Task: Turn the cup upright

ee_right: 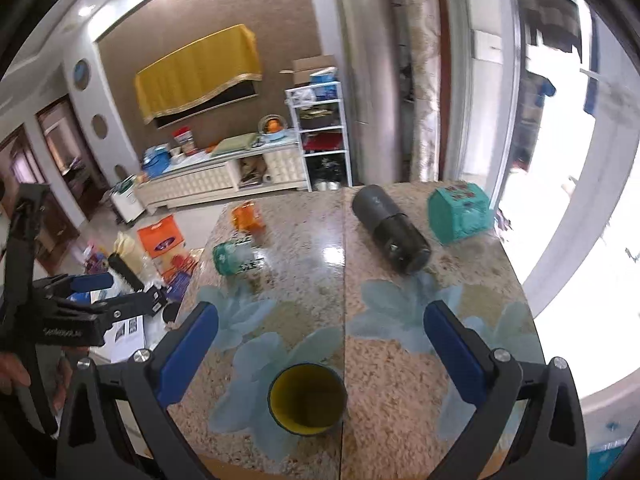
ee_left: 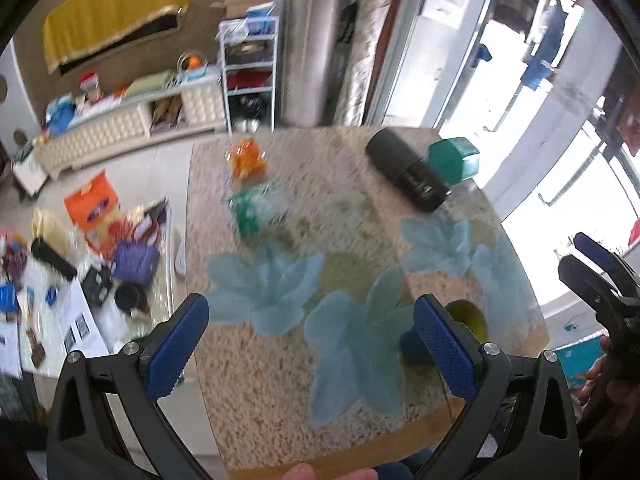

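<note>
right, the cup [ee_right: 307, 399] stands upright on the counter [ee_right: 400, 372], near its front edge, and from my right wrist view i look straight down into its yellow inside with the dark blue rim around it. it sits between the two blue pads of my right gripper [ee_right: 320, 354], whose jaws are spread wide and touch nothing. in the left wrist view the same cup [ee_left: 468, 320] shows only in part, behind the right-hand pad of my left gripper [ee_left: 312, 346], which is also spread wide with nothing in it and hangs over the pale blue flower pattern on the counter [ee_left: 260, 392]. farther back, a black cylinder [ee_right: 390, 234] lies on its side, with a teal box [ee_right: 458, 214] just beside it near the far right corner. on the far left part lie a green can [ee_right: 234, 258] on its side and an orange packet [ee_right: 247, 216] behind it, both blurred in the left view.
</note>
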